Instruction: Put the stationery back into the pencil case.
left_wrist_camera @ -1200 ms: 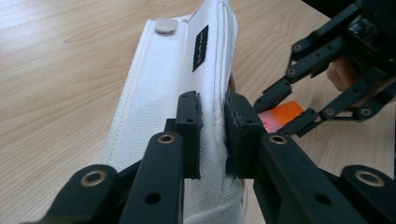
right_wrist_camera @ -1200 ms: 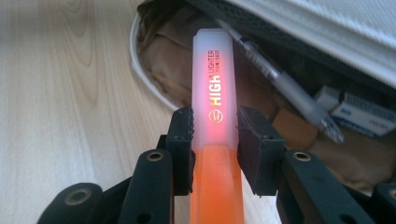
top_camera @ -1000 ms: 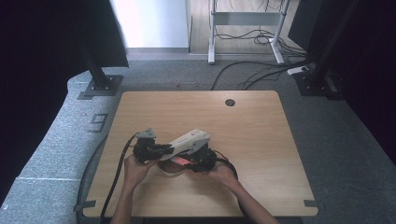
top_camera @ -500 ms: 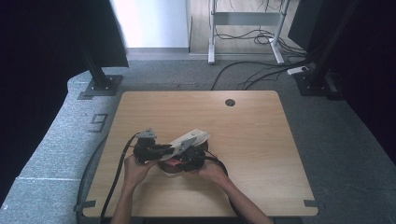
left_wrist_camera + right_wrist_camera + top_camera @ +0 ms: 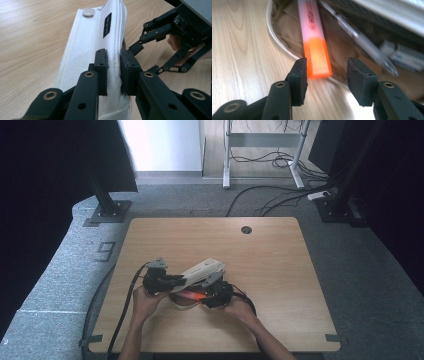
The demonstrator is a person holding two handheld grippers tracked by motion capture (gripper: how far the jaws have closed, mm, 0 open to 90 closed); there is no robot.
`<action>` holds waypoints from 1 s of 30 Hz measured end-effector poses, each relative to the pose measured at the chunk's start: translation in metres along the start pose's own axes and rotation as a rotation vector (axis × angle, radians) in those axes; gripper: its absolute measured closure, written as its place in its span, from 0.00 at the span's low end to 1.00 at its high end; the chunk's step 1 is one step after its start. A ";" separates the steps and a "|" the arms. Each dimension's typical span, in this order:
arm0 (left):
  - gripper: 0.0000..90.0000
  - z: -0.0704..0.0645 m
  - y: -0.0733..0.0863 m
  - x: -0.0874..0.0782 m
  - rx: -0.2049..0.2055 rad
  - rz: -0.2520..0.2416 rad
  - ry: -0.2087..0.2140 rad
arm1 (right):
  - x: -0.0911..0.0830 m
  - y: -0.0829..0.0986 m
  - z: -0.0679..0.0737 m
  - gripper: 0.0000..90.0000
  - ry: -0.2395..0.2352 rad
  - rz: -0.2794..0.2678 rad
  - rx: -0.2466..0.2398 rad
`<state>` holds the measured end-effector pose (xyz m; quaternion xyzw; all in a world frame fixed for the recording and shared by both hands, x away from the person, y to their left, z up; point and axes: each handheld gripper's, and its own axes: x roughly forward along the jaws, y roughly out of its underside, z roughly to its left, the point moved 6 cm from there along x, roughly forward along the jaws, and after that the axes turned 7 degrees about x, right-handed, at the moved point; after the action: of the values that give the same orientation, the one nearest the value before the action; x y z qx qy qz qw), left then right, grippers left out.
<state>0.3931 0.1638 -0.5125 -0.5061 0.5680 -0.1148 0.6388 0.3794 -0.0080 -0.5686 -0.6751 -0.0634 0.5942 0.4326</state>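
- the left gripper has its jaws clamped on the raised flap of a white pencil case, holding it open; in the high view the case lies at the near-left middle of the wooden table, between the two hands.
- the right gripper points into the open mouth with its jaws apart, one on each side of the orange end of a highlighter without touching it; the highlighter sticks out over the case's rim.
- beside it in the brown lining lie a clear pen and a small white eraser-like block, somewhat blurred.
- the step in hand looks like taking the highlighter out of the case.
- the next move calls for easing the right gripper a little forward, closing squarely on the orange end, then drawing it straight back while the left keeps the flap up and clear.
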 end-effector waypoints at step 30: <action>0.85 0.001 0.002 0.004 -0.002 0.013 -0.006 | 0.012 -0.008 -0.023 0.90 0.038 -0.045 0.075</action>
<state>0.3941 0.1623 -0.5168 -0.5034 0.5694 -0.1085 0.6408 0.4056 -0.0078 -0.5741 -0.6679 -0.0478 0.5734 0.4721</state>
